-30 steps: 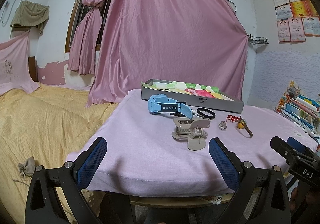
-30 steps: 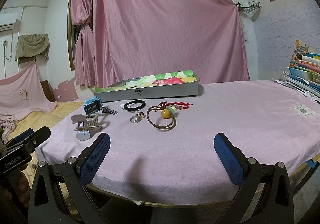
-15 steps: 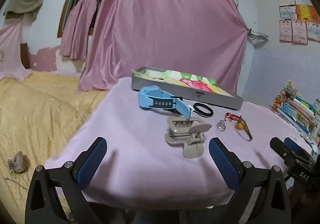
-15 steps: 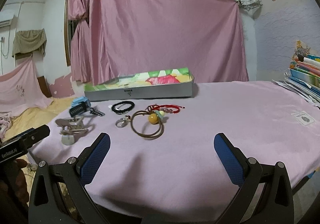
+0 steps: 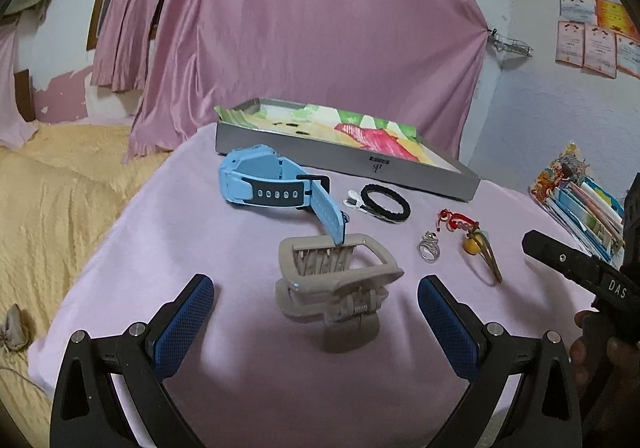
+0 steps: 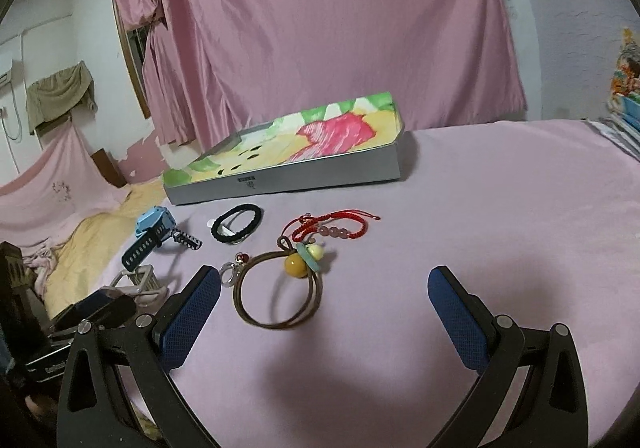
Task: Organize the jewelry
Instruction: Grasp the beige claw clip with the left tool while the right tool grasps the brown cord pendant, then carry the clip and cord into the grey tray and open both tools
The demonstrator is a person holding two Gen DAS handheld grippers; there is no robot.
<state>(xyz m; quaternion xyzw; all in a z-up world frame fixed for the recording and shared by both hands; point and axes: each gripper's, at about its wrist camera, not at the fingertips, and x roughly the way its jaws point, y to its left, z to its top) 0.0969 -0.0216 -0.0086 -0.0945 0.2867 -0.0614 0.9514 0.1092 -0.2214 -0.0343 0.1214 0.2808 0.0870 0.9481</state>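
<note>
A beige hair claw clip lies on the pink cloth between the fingers of my open left gripper. Behind it lie a blue watch, a black braided bracelet, a silver ring and a red cord bracelet. My right gripper is open and empty; a brown cord ring with a yellow bead lies just ahead of its left finger. The red bracelet, black bracelet, ring and watch show beyond. A grey box with a colourful lining stands at the back.
The table with the pink cloth drops off at the left to a yellow bedspread. Stacked books stand at the right edge. A pink curtain hangs behind the table. The right gripper's body shows at the left view's right side.
Both grippers have moved forward and down over the table. The clip now sits between the left fingers, and the brown cord ring is close to the right gripper's left finger.
</note>
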